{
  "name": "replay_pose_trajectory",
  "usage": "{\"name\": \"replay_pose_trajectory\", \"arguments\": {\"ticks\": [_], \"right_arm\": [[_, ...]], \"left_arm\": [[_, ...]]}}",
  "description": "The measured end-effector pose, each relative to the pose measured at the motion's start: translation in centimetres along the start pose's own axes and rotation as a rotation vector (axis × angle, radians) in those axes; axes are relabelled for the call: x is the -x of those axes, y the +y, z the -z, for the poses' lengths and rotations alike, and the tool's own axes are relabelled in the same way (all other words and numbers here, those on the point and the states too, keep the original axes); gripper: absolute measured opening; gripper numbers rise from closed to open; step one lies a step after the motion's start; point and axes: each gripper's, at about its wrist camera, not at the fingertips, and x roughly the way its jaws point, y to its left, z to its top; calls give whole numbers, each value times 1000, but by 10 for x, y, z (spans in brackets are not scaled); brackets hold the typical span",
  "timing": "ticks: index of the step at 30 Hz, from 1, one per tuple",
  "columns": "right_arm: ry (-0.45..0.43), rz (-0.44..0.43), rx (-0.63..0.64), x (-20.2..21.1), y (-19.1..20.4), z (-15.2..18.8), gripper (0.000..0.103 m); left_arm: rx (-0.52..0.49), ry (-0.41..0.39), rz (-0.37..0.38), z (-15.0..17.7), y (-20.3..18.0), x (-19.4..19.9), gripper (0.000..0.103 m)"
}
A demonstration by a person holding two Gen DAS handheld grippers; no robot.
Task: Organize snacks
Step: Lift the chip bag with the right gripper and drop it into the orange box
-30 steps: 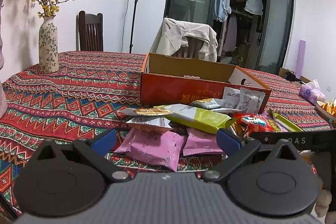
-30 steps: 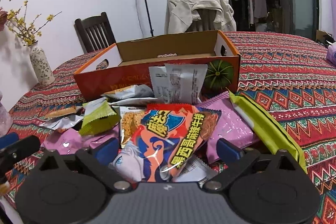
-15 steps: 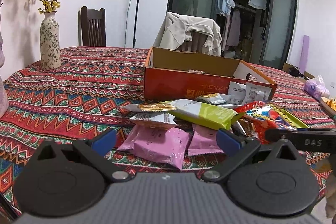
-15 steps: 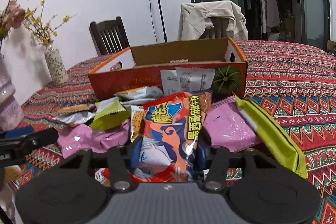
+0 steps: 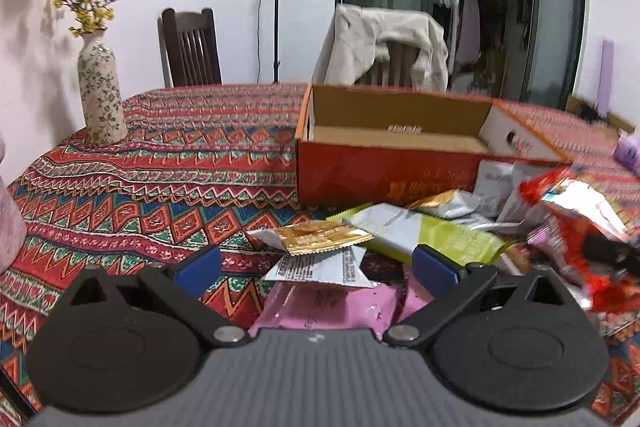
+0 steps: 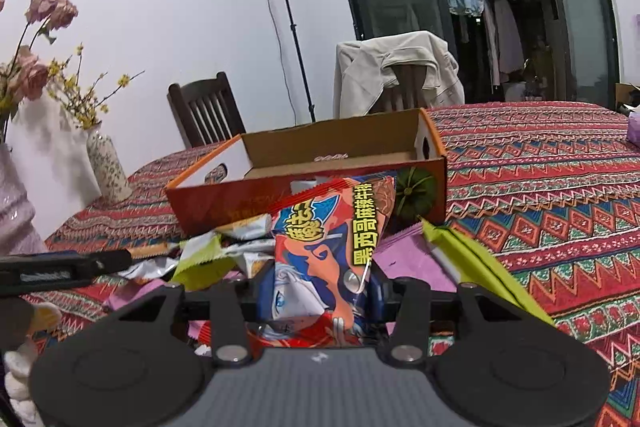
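Observation:
My right gripper [image 6: 320, 291] is shut on a red and blue snack bag [image 6: 332, 227], which stands upright between its pads, lifted off the pile. The same bag [image 5: 580, 223] appears blurred at the right of the left wrist view. My left gripper [image 5: 316, 267] is open with nothing between its blue pads, low over a gold packet [image 5: 320, 237], a white packet [image 5: 320, 269] and pink packets [image 5: 328, 307]. Beyond the pile stands an open orange cardboard box [image 5: 400, 179], its inside nearly bare. A long green packet [image 5: 440, 235] lies in front of it.
The table has a red patterned cloth [image 5: 180, 167]. A flowered vase [image 5: 100, 95] stands at the far left, and a pale pink vase [image 6: 16, 211] is nearer. Behind the table are a dark wooden chair [image 5: 190, 47], a chair draped with a beige jacket [image 5: 384, 47] and a light stand [image 6: 288, 27].
My right gripper has gone from open to shut on the red and blue snack bag and raised it upright. My left gripper has shifted across the table, still open.

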Motion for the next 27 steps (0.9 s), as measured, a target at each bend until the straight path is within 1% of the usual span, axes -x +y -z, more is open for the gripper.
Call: {"name": "replay_pose_trajectory", "arguments": {"ticks": [4, 7, 9, 10, 11, 12, 14, 15, 16, 22, 27], "right_arm": [[-16, 4, -1, 0, -4, -3, 44], [-19, 3, -3, -1, -5, -3, 44], [-17, -2, -4, -2, -6, -3, 44], [-15, -3, -5, -3, -6, -3, 44], [-14, -5, -7, -3, -6, -2, 44], [-14, -7, -8, -3, -6, -2, 44], [-13, -13, -6, -2, -6, -1, 44], [-10, -15, -6, -3, -5, 0, 44], [-8, -18, -6, -3, -5, 0, 44], [0, -27, -6, -4, -3, 3, 44], [0, -28, -10, -2, -4, 4, 44]], "left_arm": [[9, 51, -14, -2, 1, -22, 103], [30, 69, -15, -2, 2, -34, 103], [36, 81, -17, -2, 3, -40, 101], [39, 87, -20, -1, 3, -42, 98], [42, 93, -19, 0, 3, -43, 91], [46, 95, -14, 0, 4, -44, 87], [52, 101, -9, 1, 4, -46, 73], [56, 103, -7, 1, 5, -47, 70], [60, 106, -3, 2, 6, -48, 64], [55, 73, 11, 5, 8, -38, 64], [43, 33, 32, 7, 8, -19, 64]]}}
